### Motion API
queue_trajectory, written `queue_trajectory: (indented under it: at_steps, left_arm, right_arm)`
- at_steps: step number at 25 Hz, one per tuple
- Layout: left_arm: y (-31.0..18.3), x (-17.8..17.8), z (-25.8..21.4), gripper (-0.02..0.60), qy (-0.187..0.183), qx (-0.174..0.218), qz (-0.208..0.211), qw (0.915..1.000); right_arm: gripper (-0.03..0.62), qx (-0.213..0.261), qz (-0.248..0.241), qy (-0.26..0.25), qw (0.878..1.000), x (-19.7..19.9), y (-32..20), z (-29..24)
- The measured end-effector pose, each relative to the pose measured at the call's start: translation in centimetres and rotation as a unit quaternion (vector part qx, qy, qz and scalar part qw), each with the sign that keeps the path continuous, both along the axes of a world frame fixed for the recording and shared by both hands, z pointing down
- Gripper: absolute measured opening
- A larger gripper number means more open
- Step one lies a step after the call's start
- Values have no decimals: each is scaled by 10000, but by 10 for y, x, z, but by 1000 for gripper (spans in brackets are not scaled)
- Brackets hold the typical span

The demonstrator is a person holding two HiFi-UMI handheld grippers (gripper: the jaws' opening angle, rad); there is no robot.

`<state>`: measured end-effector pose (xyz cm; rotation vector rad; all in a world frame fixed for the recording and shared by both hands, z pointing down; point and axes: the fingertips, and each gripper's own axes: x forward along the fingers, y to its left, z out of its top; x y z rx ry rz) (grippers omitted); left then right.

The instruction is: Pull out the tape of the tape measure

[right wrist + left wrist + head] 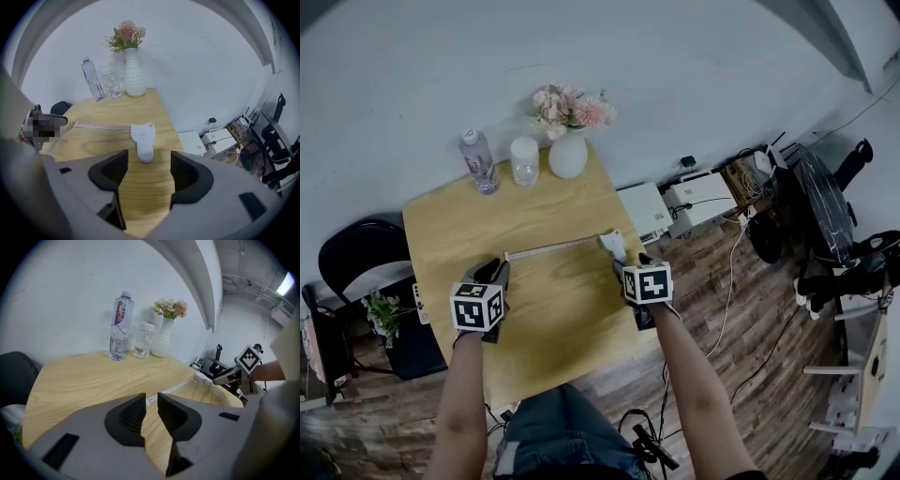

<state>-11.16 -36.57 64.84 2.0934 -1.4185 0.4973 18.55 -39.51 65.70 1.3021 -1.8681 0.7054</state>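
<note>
The right tool (149, 158) is hovering low over the desk (89, 143) with its jaws spread wide and nothing between them, the white tape measure (142, 137) lying flat just ahead of their tips. The left tool (151, 401) is showing only a narrow gap between its jaws, gripping nothing, with the free end of the tape (174, 387) lying just past them. The tape is already lying partly drawn out across the desk, toward the left tool. The case is looking light, smooth plastic, likely to skid unless pinched across its narrow stem; the tape is looking thin, limp and slippery, so its end probably needs a firm flat pinch. Beyond them, a vase (132, 75) and a bottle (93, 79) are standing at the desk's far edge.
</note>
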Motion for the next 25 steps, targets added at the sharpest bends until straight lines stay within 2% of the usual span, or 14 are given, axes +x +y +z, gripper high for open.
queue_trajectory:
  at_steps: [6, 13, 16, 19, 20, 25]
  left_arm:
    - [2, 0, -26, 66, 138, 171, -71, 9997]
    - [3, -4, -61, 66, 243, 445, -157, 9986]
    - [6, -11, -75, 66, 248, 561, -232, 9978]
    - [11, -16, -89, 66, 220, 677, -230, 9972]
    - [13, -16, -94, 66, 214, 713, -227, 9970]
    - [21, -18, -113, 66, 189, 870, -234, 9958]
  right_arm:
    - [291, 165, 123, -265, 9994, -2, 4, -33]
    - [273, 372, -64, -372, 9986, -5, 13, -73]
    - [217, 567, -69, -377, 9977, -4, 15, -89]
    - [87, 872, 148, -424, 9952, 2, 19, -108]
    - [65, 927, 207, -481, 9943, 4, 20, -113]
    - [18, 1046, 334, -651, 9918, 8, 29, -132]
